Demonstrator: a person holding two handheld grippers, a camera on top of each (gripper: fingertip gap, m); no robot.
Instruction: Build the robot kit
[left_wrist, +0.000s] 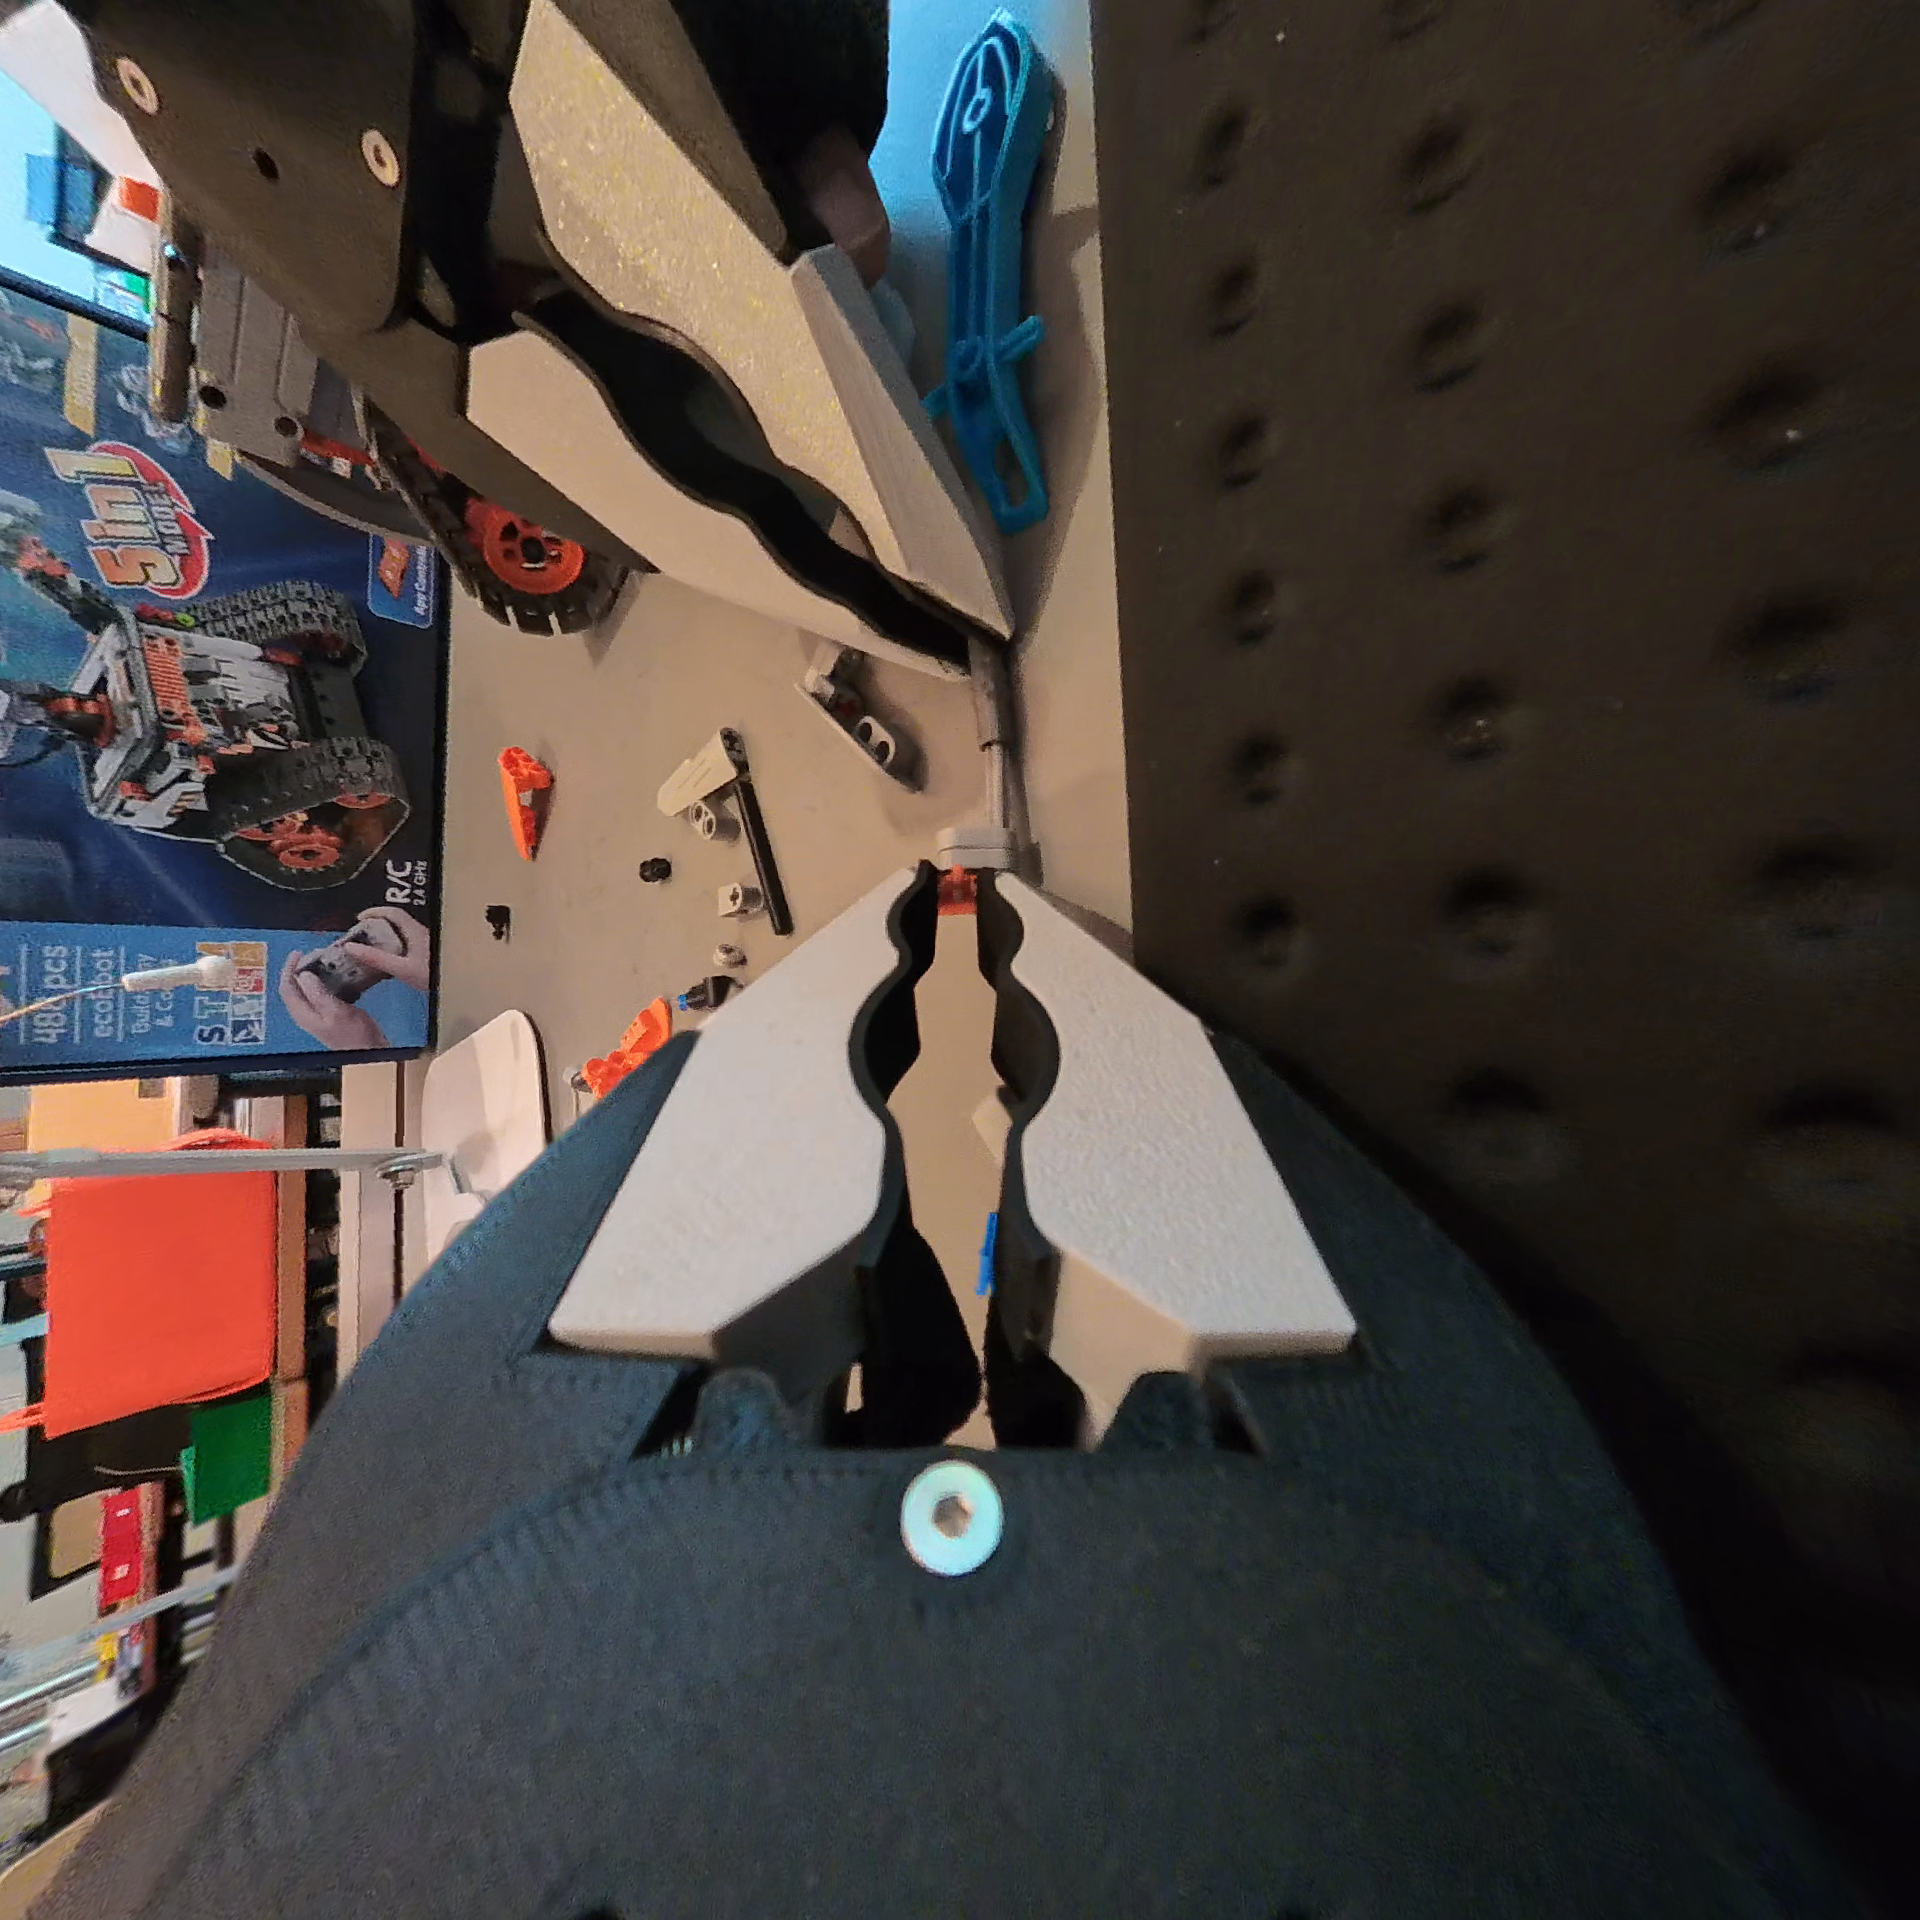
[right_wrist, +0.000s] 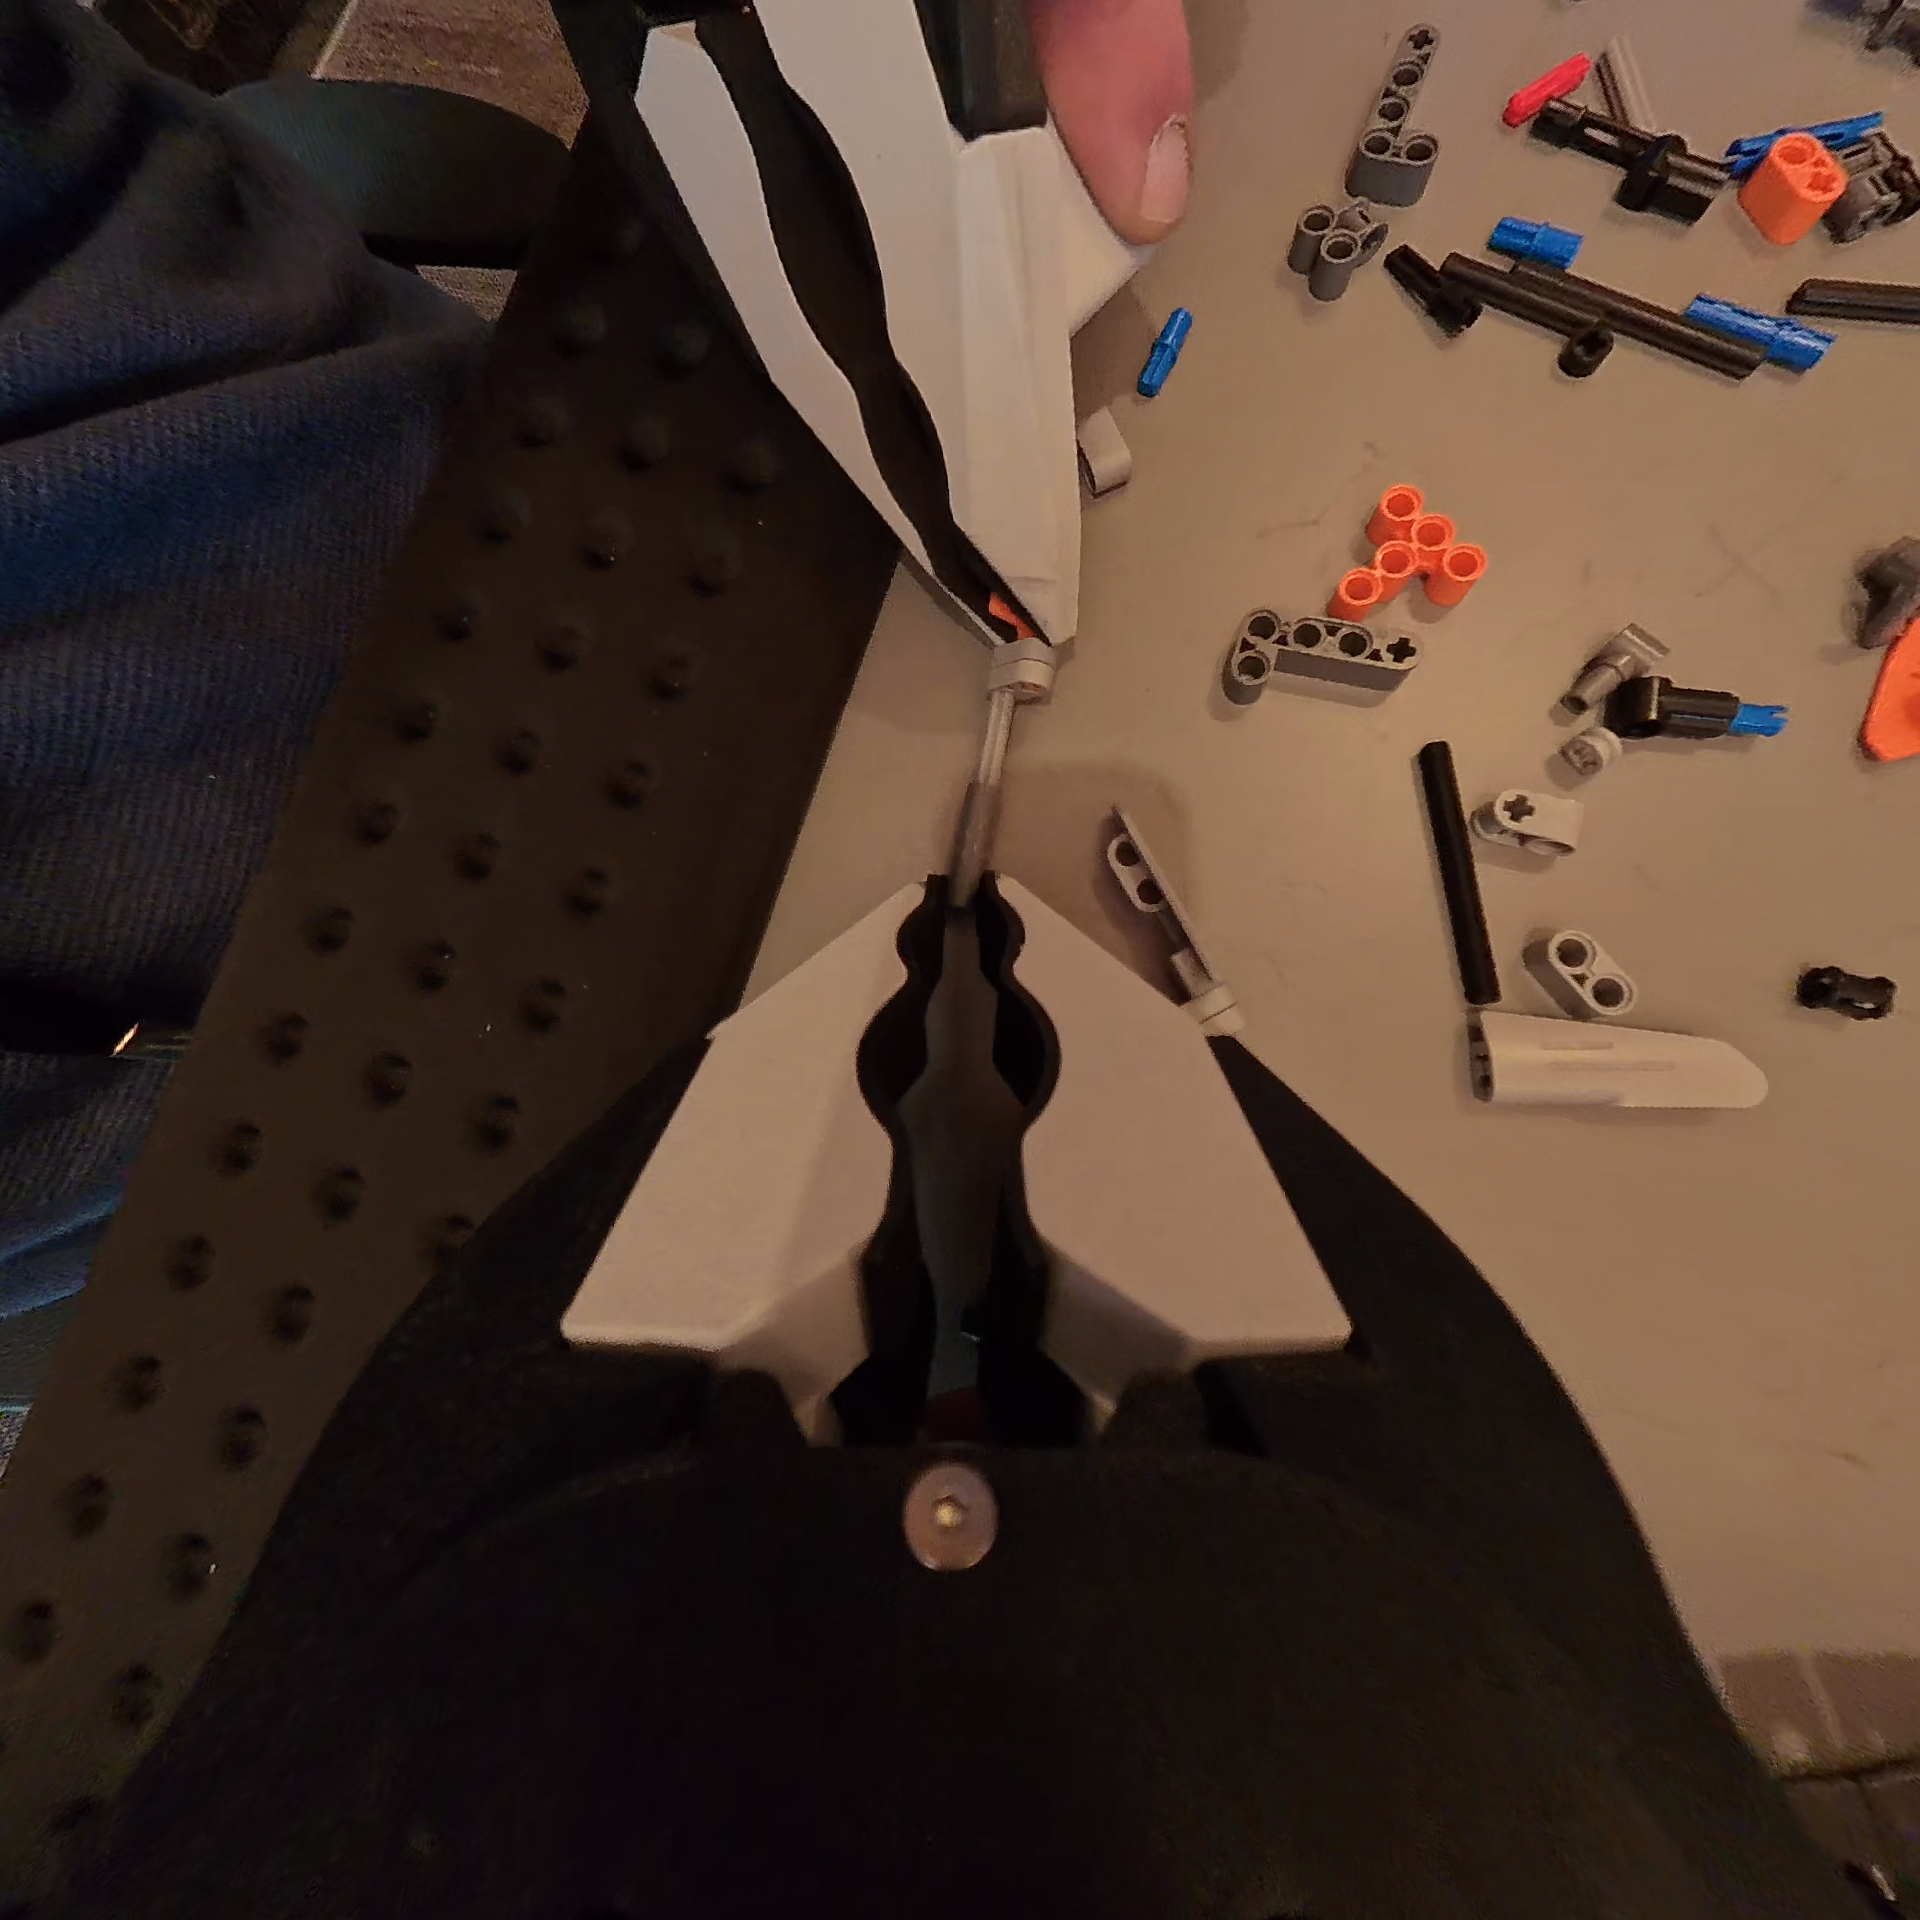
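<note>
The left gripper (left_wrist: 954, 883) has its fingers pinched on a small orange piece (left_wrist: 957, 894) that carries a light grey connector (left_wrist: 977, 840). A thin grey axle (left_wrist: 1006, 758) runs from that connector toward 12 o'clock to the right gripper (right_wrist: 961, 891), whose fingers are clamped on the axle's far end. The joined parts hang just above the grey bench (right_wrist: 1351, 1299), beside a black studded plate (right_wrist: 499, 831) at 9 o'clock in the right wrist view. Loose parts lie at 2 o'clock there: an orange beam (right_wrist: 1415, 561), a grey beam (right_wrist: 1320, 652), a black axle (right_wrist: 1457, 871). A blue tool (left_wrist: 987, 270) and a toy box (left_wrist: 208, 665) show in the left wrist view.
</note>
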